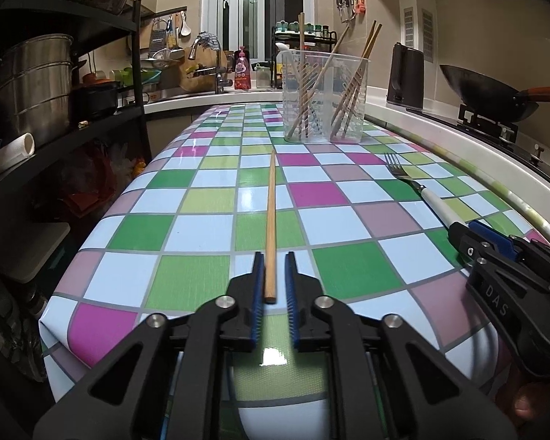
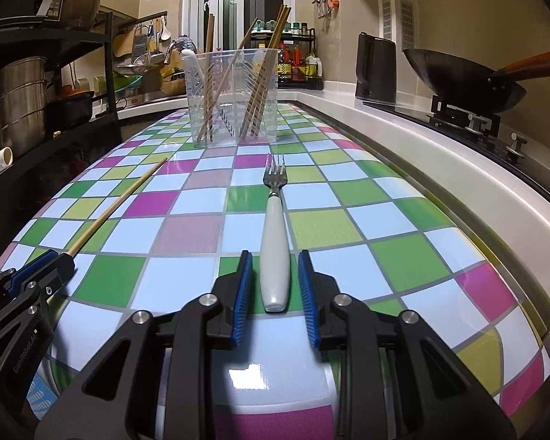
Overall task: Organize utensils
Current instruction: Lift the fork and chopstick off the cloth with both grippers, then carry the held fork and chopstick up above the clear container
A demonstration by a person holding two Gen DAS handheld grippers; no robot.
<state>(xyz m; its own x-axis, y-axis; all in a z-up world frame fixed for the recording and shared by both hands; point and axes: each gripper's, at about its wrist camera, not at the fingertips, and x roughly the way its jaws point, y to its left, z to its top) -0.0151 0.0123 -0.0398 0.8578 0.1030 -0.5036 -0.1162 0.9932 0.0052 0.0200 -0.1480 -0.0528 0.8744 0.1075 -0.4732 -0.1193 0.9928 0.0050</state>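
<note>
A single wooden chopstick lies on the checkered tablecloth, pointing away from me. Its near end sits between the fingers of my left gripper, which is open with a gap on both sides. A fork with a white handle lies to the right. Its handle end rests between the fingers of my right gripper, also open and not touching it. A clear plastic utensil holder stands at the far end with several chopsticks leaning in it. Each view shows the other gripper: right gripper, left gripper.
A black shelf rack with steel pots stands along the table's left edge. On the right runs a raised white counter edge, with a black kettle and a wok on a stove. A sink and bottles are behind the holder.
</note>
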